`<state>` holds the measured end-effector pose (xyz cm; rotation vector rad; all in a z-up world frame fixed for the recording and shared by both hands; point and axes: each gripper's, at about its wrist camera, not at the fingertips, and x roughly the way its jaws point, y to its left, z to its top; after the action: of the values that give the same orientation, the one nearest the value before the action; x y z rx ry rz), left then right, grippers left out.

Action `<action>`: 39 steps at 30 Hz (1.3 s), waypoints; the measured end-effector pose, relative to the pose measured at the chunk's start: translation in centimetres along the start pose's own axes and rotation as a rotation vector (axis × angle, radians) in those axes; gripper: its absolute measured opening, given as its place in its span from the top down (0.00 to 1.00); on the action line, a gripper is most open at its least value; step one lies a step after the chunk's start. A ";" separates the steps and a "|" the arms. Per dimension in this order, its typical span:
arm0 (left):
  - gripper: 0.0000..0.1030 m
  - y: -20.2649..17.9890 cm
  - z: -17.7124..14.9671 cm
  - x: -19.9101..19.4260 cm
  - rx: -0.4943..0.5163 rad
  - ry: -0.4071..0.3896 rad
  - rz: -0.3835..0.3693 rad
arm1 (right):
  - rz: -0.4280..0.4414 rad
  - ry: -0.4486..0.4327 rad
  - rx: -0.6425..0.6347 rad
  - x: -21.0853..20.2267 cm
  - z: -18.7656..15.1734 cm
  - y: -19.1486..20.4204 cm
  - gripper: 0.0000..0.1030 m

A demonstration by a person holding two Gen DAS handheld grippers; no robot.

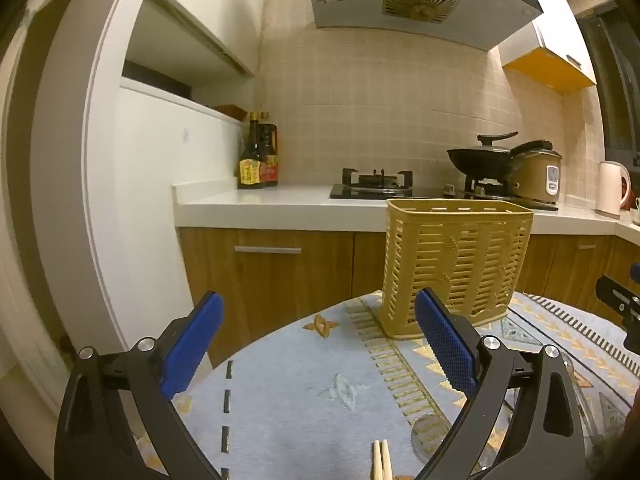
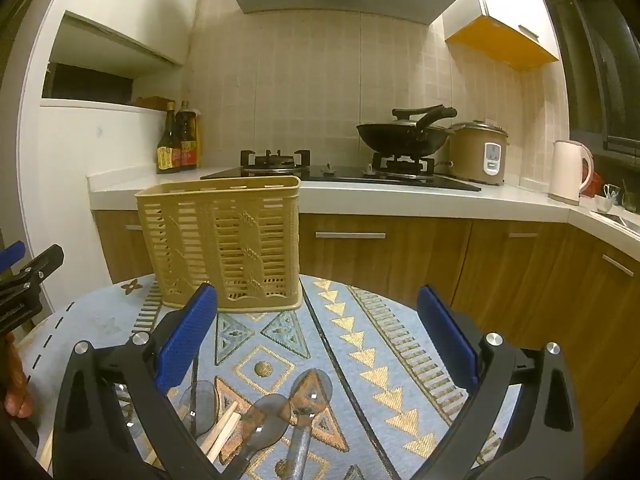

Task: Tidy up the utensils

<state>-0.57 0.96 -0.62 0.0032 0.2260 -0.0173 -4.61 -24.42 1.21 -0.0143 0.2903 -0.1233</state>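
A tan slotted plastic utensil basket [image 1: 456, 264] stands upright on the patterned tablecloth [image 1: 304, 392]; it also shows in the right wrist view [image 2: 228, 240]. My left gripper [image 1: 320, 312] is open and empty, short of the basket. A pair of wooden chopsticks [image 1: 382, 462] lies between its arms at the bottom edge. My right gripper [image 2: 318, 304] is open and empty, to the right of the basket. Below it lie clear plastic spoons [image 2: 308, 392] and wooden chopsticks [image 2: 224, 432] on the cloth. The right gripper's tip [image 1: 616, 300] shows at the left view's right edge.
The round table's edge [image 2: 400, 304] drops off toward wooden cabinets [image 2: 384, 256]. Behind is a white counter [image 2: 400, 196] with a gas hob [image 2: 276, 162], a black wok [image 2: 400, 136], a rice cooker [image 2: 478, 152], sauce bottles [image 2: 178, 140] and a kettle [image 2: 568, 172].
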 end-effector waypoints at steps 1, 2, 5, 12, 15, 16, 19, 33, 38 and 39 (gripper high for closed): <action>0.10 0.0 0.0 0.0 -0.003 0.002 -0.001 | 0.000 -0.003 -0.001 -0.1 0.1 0.1 0.08; 0.10 0.0 0.0 0.0 -0.004 0.004 -0.002 | -0.004 -0.008 -0.004 -0.1 0.0 0.0 0.08; 0.10 -0.2 -0.1 0.0 -0.002 0.006 -0.001 | 0.002 -0.022 -0.005 -0.3 0.0 0.1 0.08; 0.09 0.0 0.1 0.4 -0.005 0.009 -0.005 | 0.007 -0.034 -0.001 -0.3 0.0 0.2 0.08; 0.09 -0.1 0.1 0.5 -0.006 0.013 -0.006 | 0.008 -0.033 -0.002 -0.3 0.0 0.2 0.08; 0.09 -0.1 0.2 0.6 -0.006 0.014 -0.006 | 0.008 -0.033 -0.003 -0.3 -0.1 0.2 0.08; 0.09 0.2 0.0 0.2 -0.008 0.009 -0.006 | 0.009 -0.033 -0.006 -0.3 -0.1 0.2 0.08; 0.09 0.3 -0.1 0.2 -0.009 0.010 -0.007 | 0.010 -0.030 -0.010 -0.2 -0.3 0.3 0.08; 0.09 0.3 -0.1 0.2 -0.009 0.012 -0.008 | 0.011 -0.029 -0.015 -0.1 -0.3 0.4 0.08; 0.09 0.3 -0.2 0.3 -0.009 0.013 -0.009 | 0.012 -0.028 -0.016 -0.1 -0.3 0.4 0.08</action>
<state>-0.33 1.23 -0.83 -0.0066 0.2387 -0.0248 -4.79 -23.99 0.90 -0.0299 0.2634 -0.1091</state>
